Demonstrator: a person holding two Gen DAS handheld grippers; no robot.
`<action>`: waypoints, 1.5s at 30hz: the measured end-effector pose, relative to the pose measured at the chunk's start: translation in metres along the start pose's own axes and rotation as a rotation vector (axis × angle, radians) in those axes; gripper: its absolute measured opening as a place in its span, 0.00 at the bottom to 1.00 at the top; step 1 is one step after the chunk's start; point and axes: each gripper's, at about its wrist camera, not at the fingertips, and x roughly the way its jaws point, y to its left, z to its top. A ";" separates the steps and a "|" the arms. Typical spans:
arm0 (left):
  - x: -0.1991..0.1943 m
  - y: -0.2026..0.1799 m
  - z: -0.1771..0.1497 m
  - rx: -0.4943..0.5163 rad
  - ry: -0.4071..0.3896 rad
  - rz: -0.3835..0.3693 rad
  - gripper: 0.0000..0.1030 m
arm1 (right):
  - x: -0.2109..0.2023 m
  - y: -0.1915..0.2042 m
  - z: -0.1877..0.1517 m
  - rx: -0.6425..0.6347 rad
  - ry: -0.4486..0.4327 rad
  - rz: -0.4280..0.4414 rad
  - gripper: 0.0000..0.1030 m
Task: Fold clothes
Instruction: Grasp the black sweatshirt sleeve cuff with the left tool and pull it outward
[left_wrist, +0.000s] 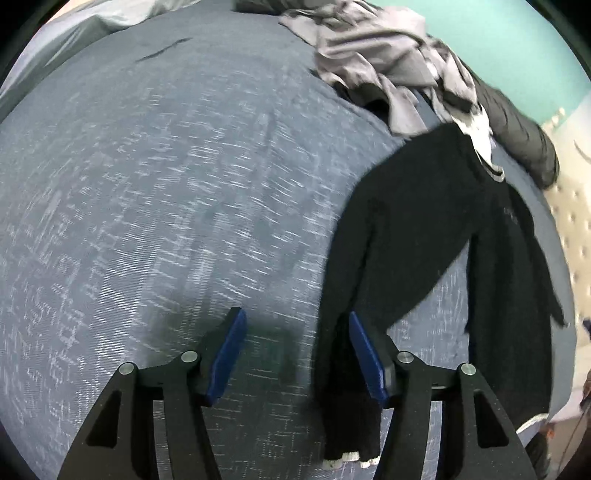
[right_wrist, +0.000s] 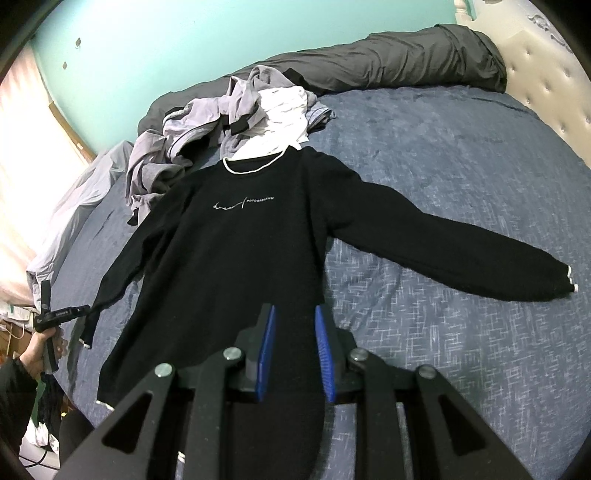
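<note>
Black long-sleeved sweater (right_wrist: 236, 236) flat on blue patterned bedspread (right_wrist: 424, 155), mid-bed, collar toward far edge, sleeves out left and right. Heap of grey and white clothes (right_wrist: 236, 110) behind collar, touching. Rolled dark grey duvet (right_wrist: 388, 62) along far edge, by tufted cream headboard (right_wrist: 546, 74) at right.

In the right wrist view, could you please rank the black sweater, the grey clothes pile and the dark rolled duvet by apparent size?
1. black sweater, though it lies nearest the camera
2. and 3. unsure: dark rolled duvet and grey clothes pile look alike.
</note>
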 end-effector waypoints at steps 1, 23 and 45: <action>0.000 0.002 0.000 -0.002 0.002 0.005 0.60 | -0.001 0.000 0.000 0.001 -0.001 -0.001 0.21; 0.013 -0.044 -0.021 0.178 0.068 0.022 0.04 | -0.003 0.012 -0.003 -0.022 0.006 0.002 0.21; -0.062 0.019 0.080 0.198 -0.072 0.272 0.04 | -0.004 0.000 0.000 0.002 0.016 -0.012 0.21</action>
